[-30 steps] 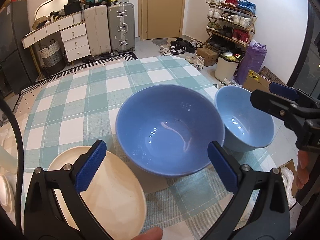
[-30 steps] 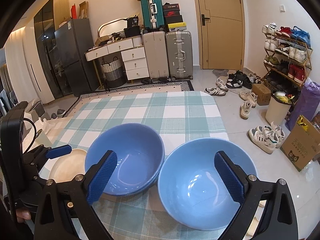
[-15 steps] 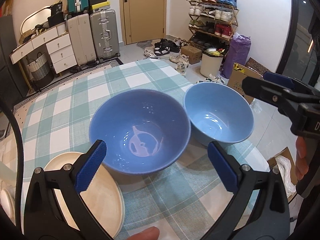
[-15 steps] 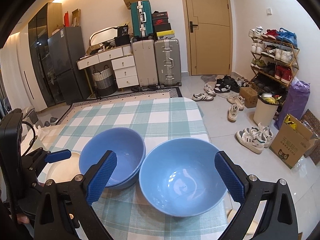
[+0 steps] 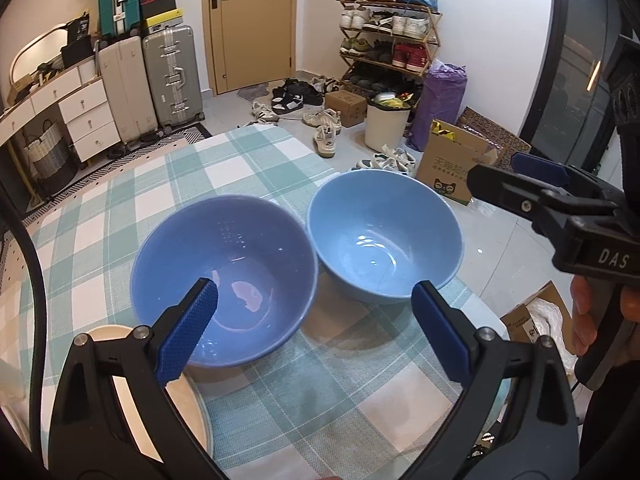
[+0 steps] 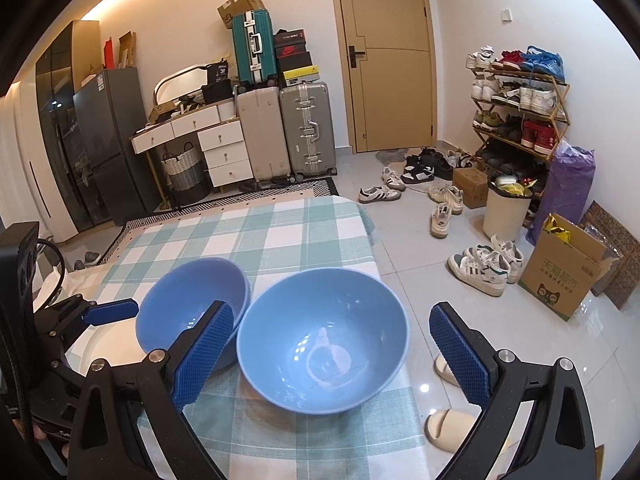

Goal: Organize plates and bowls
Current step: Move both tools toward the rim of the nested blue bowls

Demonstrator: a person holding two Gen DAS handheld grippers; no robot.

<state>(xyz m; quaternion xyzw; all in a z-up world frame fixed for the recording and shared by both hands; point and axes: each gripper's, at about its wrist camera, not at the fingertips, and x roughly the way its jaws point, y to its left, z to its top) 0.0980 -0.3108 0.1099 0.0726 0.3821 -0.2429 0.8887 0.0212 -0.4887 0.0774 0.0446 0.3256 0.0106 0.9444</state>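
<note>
Checked tablecloth [image 5: 256, 168] under me, two blue bowls side by side: darker bowl [image 5: 224, 276] dead ahead of my left gripper [image 5: 314, 326], jaws empty and easing closed, lighter bowl [image 6: 322, 340] framed by my right gripper [image 6: 332, 356], spread wide, holding nothing.

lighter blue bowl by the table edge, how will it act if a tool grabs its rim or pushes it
The lighter bowl looks rigid and glazed, with bright glare inside, so pads may slip on its rim. Its deep body on a narrower base could tip if pushed high. It sits near the table edge, so a shove might drop and likely break it.
</note>
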